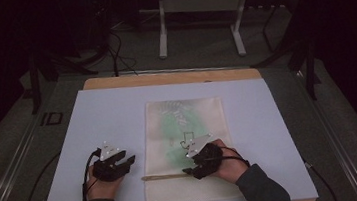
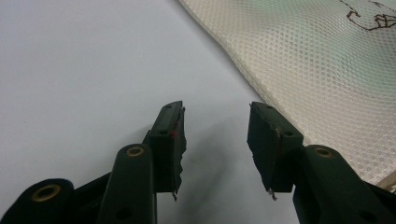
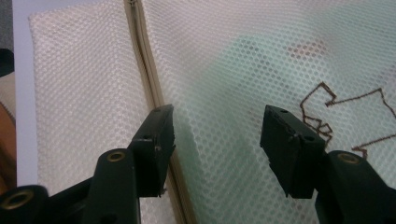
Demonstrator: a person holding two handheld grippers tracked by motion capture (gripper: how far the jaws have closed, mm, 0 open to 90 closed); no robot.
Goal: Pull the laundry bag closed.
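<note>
A cream mesh laundry bag point(image 1: 185, 125) lies flat on the pale blue mat point(image 1: 108, 123), with something green showing through it and a brown stitched mark. Its zipper point(image 1: 167, 176) runs across near the front end. My right gripper point(image 1: 192, 169) hovers over the bag at the zipper's right part, open; in the right gripper view the zipper point(image 3: 148, 74) passes under the left jaw of my right gripper point(image 3: 217, 135). My left gripper point(image 1: 125, 162) rests on the mat just left of the bag, open; the mesh bag point(image 2: 317, 60) lies beside my left gripper point(image 2: 215, 135).
The mat covers a wooden tabletop point(image 1: 174, 77). Beyond the table stands a white metal frame point(image 1: 197, 8) on dark carpet, with cables point(image 1: 119, 56) trailing on the floor. Bare mat stretches to the left and far side of the bag.
</note>
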